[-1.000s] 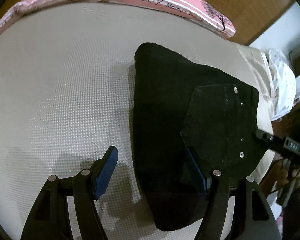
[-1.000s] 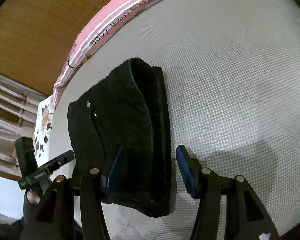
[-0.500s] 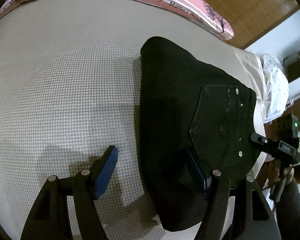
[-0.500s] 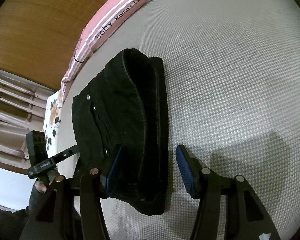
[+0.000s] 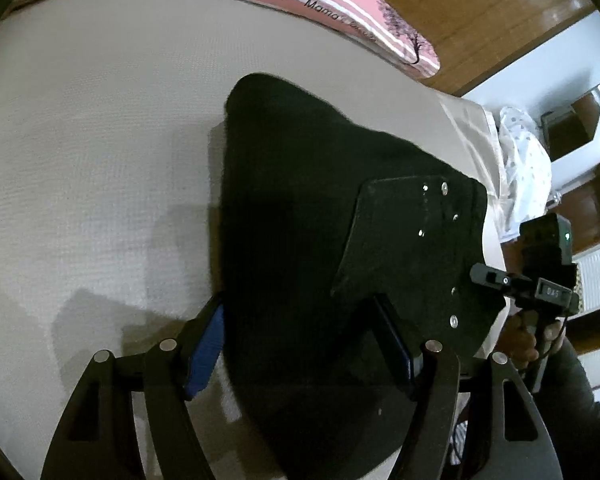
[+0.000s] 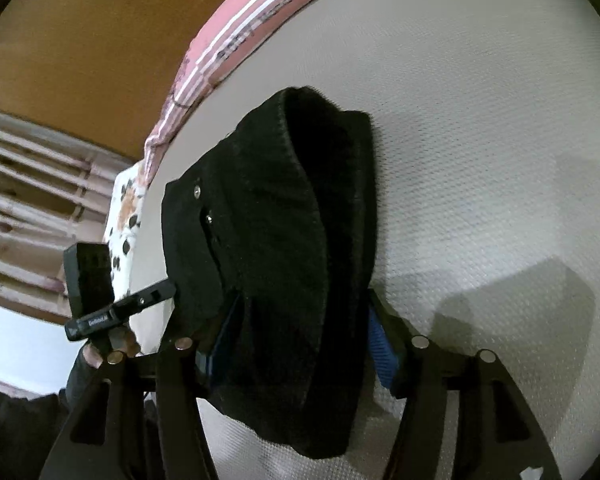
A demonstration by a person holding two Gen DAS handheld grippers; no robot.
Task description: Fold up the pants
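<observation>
Our left gripper [image 5: 304, 340] has matte black, flat-cut fingers with triangular cut-outs in the frame arms and round silver pins at the joints. Its pads [image 5: 204, 344] are ribbed and blue. Our right gripper [image 6: 300, 344] is built alike: black arms, silver pins, blue ribbed pads [image 6: 380, 344]. Seen from the left wrist, the right unit carries a black box with a small green light [image 5: 567, 235] and a plate with pale digits, a thin cable trailing below. From the right wrist, the left unit shows a black block and a bar with small white lettering [image 6: 100, 319]. We wear dark sleeves [image 5: 580, 392].
</observation>
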